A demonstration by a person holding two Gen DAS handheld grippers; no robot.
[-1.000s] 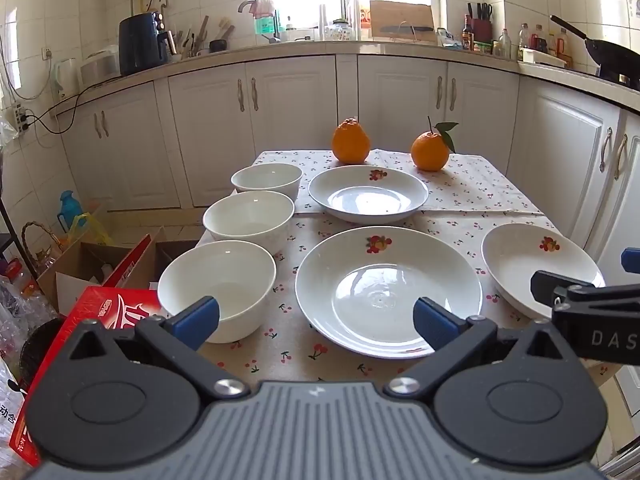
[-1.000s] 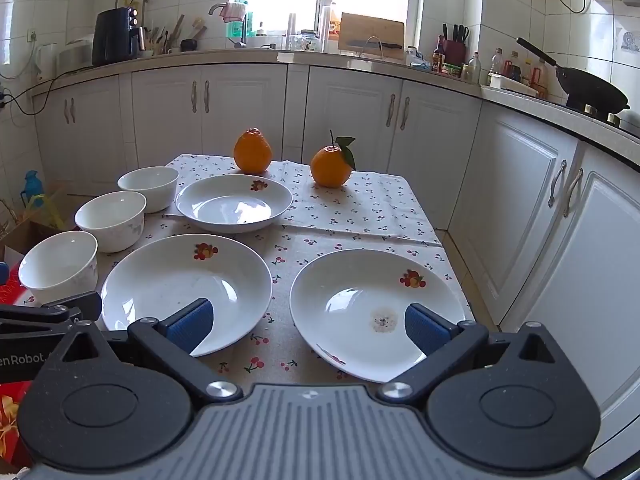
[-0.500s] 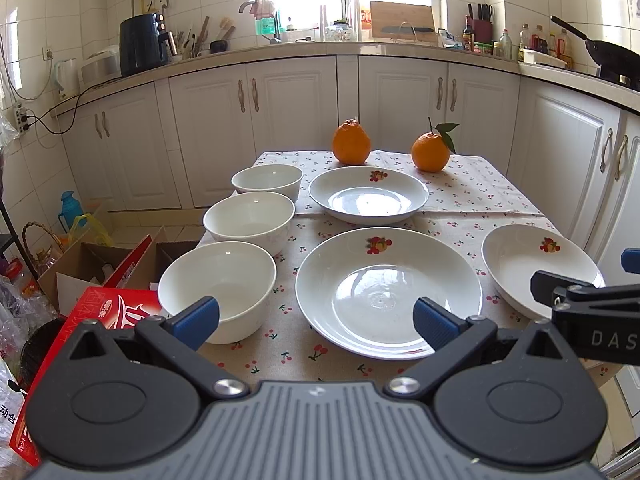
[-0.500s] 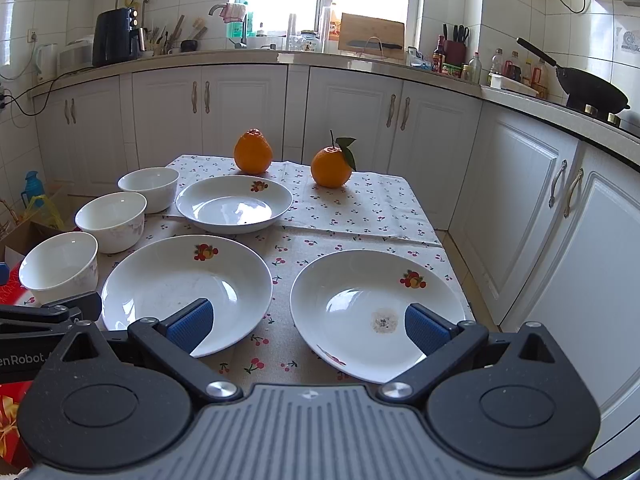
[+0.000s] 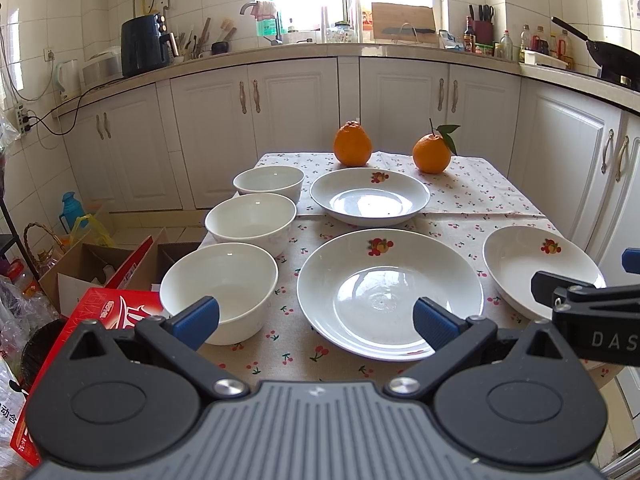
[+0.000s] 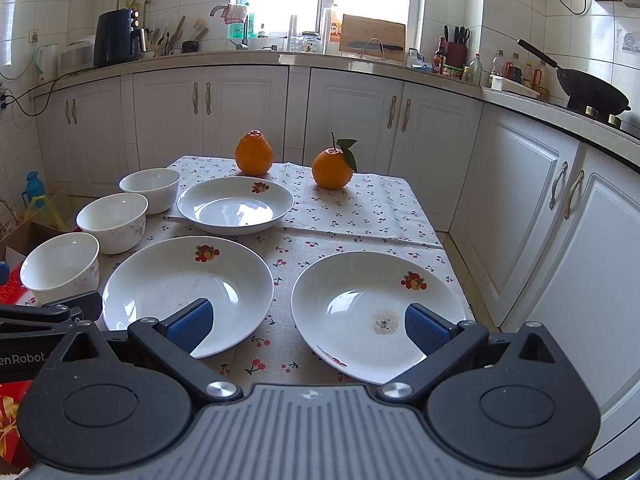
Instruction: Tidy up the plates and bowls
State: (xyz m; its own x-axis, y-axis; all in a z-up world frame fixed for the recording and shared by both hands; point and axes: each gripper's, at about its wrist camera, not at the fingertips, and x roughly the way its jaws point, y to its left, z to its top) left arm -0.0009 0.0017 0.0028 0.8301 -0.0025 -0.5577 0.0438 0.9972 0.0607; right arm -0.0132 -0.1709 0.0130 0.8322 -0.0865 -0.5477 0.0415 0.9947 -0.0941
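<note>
Three white bowls stand in a line down the left edge of your worktop (image 5: 472, 196): the near bowl (image 5: 219, 285), the middle bowl (image 5: 251, 222) just behind it, and the far bowl (image 5: 268, 182) behind that. To their right lie three shallow plates, each with a small fruit print on the rim. The centre plate (image 5: 390, 294) sits just right of the near bowl, the far plate (image 5: 370, 196) lies behind it beside the far bowl, and the right plate (image 6: 378, 314) rests at the near right corner, its bottom marked with a small dark smudge. None of the dishes are stacked.

Your left gripper (image 5: 316, 318) hovers at the near edge with its jaws spread wide, one blue pad over the near bowl and the other over the centre plate, gripping nothing. Your right gripper (image 6: 308, 326) is likewise wide apart and empty, one pad above the centre plate and the other above the right plate.

Two oranges sit at the far end of the cherry-print cloth: the left orange (image 5: 353, 143) and the leafy orange (image 5: 432, 153). A red box (image 5: 92, 332) lies low to the left of the worktop.
</note>
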